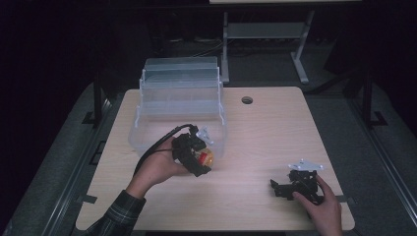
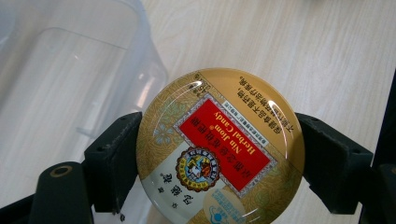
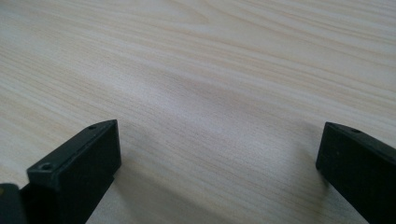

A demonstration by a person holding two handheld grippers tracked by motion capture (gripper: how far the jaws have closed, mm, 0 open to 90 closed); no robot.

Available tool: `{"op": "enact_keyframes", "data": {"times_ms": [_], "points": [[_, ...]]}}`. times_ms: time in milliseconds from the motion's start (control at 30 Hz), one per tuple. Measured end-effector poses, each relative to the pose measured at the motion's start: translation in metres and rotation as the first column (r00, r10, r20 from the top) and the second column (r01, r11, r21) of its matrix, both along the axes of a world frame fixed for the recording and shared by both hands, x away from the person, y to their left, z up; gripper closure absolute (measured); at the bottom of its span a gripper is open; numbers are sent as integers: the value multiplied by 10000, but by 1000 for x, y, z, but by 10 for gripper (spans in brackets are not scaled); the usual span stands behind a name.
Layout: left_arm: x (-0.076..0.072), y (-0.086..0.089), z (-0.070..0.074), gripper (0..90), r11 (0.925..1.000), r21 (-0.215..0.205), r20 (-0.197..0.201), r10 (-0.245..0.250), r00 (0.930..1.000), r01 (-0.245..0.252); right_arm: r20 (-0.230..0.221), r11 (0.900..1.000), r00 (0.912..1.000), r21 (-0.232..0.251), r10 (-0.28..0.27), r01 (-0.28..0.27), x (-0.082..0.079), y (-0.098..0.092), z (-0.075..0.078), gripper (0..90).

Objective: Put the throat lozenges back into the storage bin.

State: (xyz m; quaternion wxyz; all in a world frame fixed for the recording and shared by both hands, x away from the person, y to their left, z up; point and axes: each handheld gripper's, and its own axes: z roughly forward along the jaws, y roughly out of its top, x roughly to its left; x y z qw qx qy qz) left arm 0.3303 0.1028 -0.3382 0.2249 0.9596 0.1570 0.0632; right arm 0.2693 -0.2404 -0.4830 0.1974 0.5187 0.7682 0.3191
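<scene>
The round candy tin (image 2: 219, 149) is sitting between the two black jaws of the left gripper (image 1: 199, 160), which is grasping it by its opposite edges. The lid is facing the camera in the left gripper view; it is gold with a red label reading "Nin Jiom Herbal Candy", and the print is appearing upside down there. In the high view the tin (image 1: 206, 157) is being held at the front right corner of the clear plastic box (image 1: 147, 140), just over or just beside its rim; I cannot tell which. In the left gripper view the wall of the box (image 2: 70, 84) is lying at ten o'clock from the tin, and bare wood is showing at two o'clock.

The box is standing on the wooden table (image 1: 265, 132), and its opened lid (image 1: 179, 69) is rising at twelve o'clock behind it.

The right gripper (image 1: 287, 187) is resting low on the table at about four o'clock from the tin, well apart from it. Its jaws are standing wide and released, with only table surface (image 3: 210, 93) between them. A small round hole (image 1: 247, 100) is lying in the table at one o'clock from the box.
</scene>
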Motion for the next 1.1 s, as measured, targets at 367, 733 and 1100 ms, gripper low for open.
{"op": "enact_keyframes", "data": {"times_ms": [367,733,1100], "points": [[14,12,8,197,9987,-150,7,489,9988,-489,-4,10000,10000,5,8,-8,0,0,0,0],[25,25,16,197,9951,-205,67,964,9953,-963,-7,10000,10000,7,6,-6,0,0,0,0],[34,41,22,197,9909,-125,241,1341,9907,-1339,-7,10000,10000,7,6,-6,0,0,0,0]]}}
